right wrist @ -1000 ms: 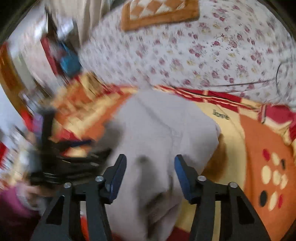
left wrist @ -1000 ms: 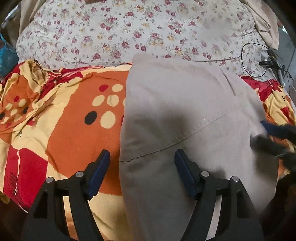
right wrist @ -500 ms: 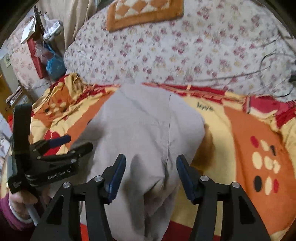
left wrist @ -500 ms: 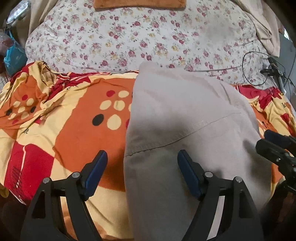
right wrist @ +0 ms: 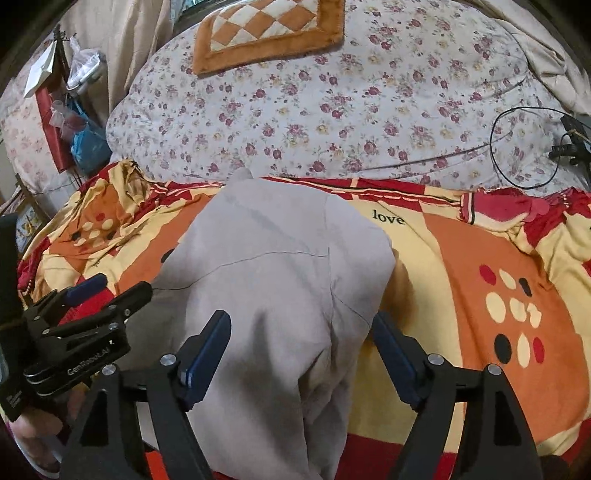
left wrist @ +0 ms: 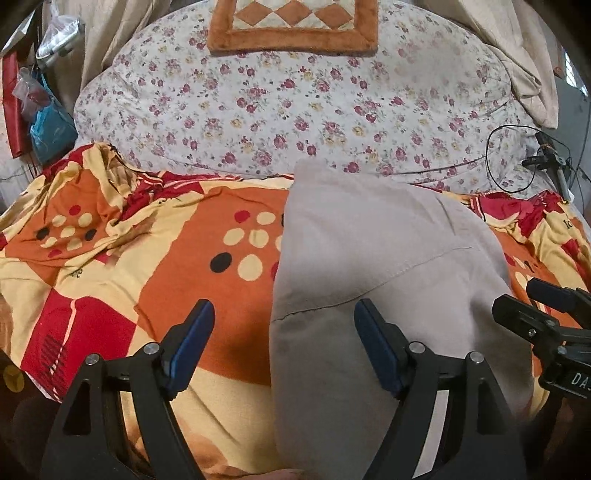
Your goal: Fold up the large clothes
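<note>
A beige-grey garment (left wrist: 369,266) lies folded lengthwise on the orange, red and yellow bedsheet (left wrist: 147,266), running from the near edge toward the floral quilt. My left gripper (left wrist: 284,336) is open and empty above its near left edge. My right gripper (right wrist: 301,343) is open and empty over the garment's (right wrist: 277,258) bunched near end. Each gripper shows in the other's view: the right one (left wrist: 532,306) at the garment's right side, the left one (right wrist: 107,288) at its left side.
A floral quilt (left wrist: 295,103) fills the far half of the bed, with an orange checked mat (left wrist: 295,26) on it. A black cable and a small stand (left wrist: 546,158) lie at the far right. Bags (left wrist: 48,125) hang at the far left.
Both grippers have pulled back and up from the garment, so more of the bed shows. Both stay open. The garment lies still.
</note>
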`<action>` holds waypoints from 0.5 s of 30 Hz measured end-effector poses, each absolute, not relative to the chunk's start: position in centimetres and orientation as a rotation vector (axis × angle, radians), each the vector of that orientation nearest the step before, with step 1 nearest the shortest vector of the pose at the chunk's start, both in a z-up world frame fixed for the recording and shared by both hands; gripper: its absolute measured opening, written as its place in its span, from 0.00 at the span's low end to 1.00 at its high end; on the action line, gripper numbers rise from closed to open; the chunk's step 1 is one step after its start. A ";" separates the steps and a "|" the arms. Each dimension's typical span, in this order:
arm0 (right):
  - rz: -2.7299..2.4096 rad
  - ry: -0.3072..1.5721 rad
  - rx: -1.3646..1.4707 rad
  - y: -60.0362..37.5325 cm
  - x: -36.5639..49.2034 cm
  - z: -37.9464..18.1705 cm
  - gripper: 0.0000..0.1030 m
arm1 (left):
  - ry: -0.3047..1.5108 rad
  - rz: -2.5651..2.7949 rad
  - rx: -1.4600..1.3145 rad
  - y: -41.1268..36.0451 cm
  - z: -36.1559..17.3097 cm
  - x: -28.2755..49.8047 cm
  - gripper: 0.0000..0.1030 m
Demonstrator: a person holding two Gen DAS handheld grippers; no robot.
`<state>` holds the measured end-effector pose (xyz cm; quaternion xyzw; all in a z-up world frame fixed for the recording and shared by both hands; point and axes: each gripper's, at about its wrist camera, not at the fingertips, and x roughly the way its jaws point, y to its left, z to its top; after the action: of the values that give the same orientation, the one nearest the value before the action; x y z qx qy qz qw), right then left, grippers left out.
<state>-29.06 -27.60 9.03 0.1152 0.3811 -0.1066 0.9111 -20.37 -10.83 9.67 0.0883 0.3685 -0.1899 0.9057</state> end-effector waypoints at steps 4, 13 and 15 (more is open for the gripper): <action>-0.227 0.787 0.229 -27.4 -28.9 8.7 0.79 | 0.765 -0.385 0.180 -10.8 9.3 -20.2 0.76; -0.215 0.808 0.223 -27.0 -28.2 8.2 0.79 | 0.778 -0.369 0.178 -10.7 8.6 -19.8 0.76; -0.216 0.811 0.227 -27.0 -28.1 8.0 0.79 | 0.777 -0.365 0.179 -10.7 8.5 -19.8 0.76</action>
<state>-28.13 -27.04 8.04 0.1101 0.3928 -0.1049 0.9070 -19.79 -10.71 8.50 0.0868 0.3763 -0.1767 0.9054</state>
